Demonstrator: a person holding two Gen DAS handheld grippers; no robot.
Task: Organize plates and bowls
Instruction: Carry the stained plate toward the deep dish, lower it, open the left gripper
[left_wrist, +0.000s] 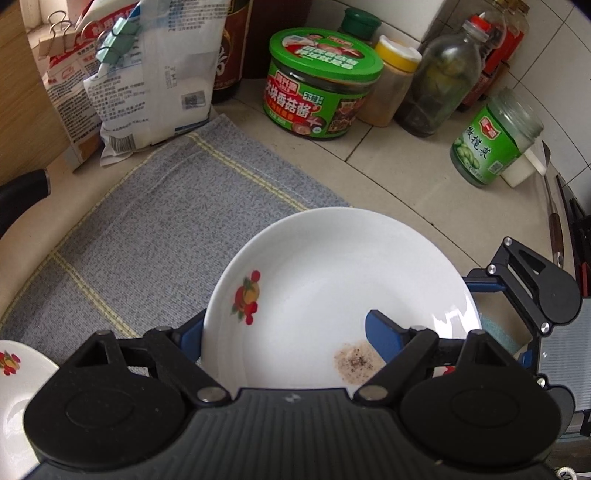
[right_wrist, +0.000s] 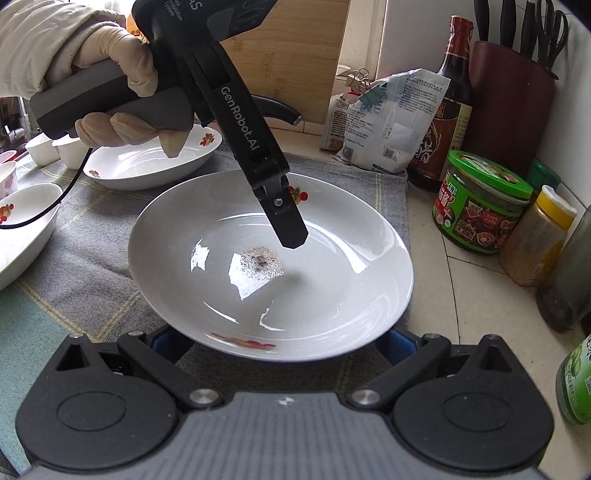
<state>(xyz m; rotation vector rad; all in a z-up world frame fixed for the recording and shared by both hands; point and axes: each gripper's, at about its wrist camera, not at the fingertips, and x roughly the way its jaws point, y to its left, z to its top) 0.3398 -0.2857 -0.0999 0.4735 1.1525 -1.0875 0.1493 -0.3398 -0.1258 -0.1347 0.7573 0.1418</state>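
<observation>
on the grey cloth by the tiled counter, a white plate with fruit prints and a brown speckled stain in its middle sits tilted, its near edge raised off the cloth. the left gripper straddles the plate's rim, one blue finger inside the dish and the other outside below the edge. its jaws stand wide with a gap showing, so it looks released rather than clenched; it seems placed to steady or pinch the rim. the right gripper has both fingers under the plate's near edge, probably propping it so it can be lifted. its jaw tips are hidden by the plate, so i cannot tell whether it grips.

an oval dish and a smaller bowl lie further along the cloth, likely the stacking spot. jars and bottles, among them a green-lidded jar, crowd the counter beside the plate, leaving little room on that side.
</observation>
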